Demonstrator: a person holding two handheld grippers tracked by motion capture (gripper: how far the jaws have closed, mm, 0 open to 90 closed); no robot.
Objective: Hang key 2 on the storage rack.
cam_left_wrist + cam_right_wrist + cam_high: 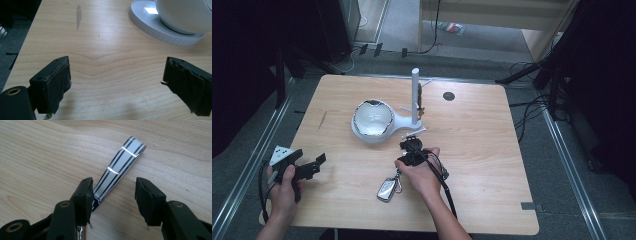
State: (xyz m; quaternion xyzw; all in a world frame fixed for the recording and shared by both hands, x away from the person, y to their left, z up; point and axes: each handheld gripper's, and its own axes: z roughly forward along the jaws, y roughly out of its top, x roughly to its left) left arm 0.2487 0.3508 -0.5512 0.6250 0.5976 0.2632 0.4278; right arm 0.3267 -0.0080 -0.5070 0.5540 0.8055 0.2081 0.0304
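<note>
While the left gripper (309, 169) rests with jaws spread wide over bare table (472, 135), the right gripper (113, 195) straddles one striped strap (119, 167), one jaw touching it, the other clear, not clamped. One key fob (386, 190), one bowl (373, 119) and one stand (415, 97) sit on the table. The strap's near end is hidden behind the jaw, and the person's hand (422, 172) covers where it meets the fob

no readable text anywhere

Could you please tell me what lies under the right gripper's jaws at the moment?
Between the right gripper's jaws lies a shiny, black-striped key fob on the wooden table. One jaw sits against its edge; the other stands apart. The fob's near end and its ring are mostly covered by the jaw.
</note>
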